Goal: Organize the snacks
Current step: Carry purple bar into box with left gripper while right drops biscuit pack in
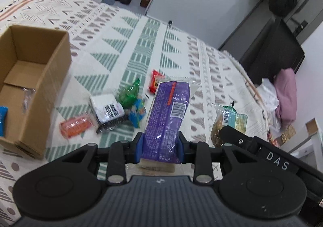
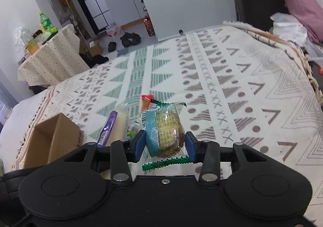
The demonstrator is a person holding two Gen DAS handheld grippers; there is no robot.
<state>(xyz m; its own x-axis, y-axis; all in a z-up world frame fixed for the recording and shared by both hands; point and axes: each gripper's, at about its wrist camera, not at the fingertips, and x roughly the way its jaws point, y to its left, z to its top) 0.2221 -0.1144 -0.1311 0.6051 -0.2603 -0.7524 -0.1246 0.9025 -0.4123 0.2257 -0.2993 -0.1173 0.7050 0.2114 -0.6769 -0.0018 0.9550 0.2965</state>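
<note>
The left gripper (image 1: 160, 147) is clamped on a purple snack pack (image 1: 168, 118), held above the patterned bed (image 1: 141, 45). The right gripper (image 2: 165, 146) pinches a green-edged biscuit packet (image 2: 165, 132). On the left sits an open cardboard box (image 1: 40, 77); loose snacks (image 1: 121, 105) lie scattered just right of it.

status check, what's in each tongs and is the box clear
Left tongs shut on purple packet. Right tongs shut on green-edged cookie pack. Cardboard box open, unobstructed; blue packet inside.
</note>
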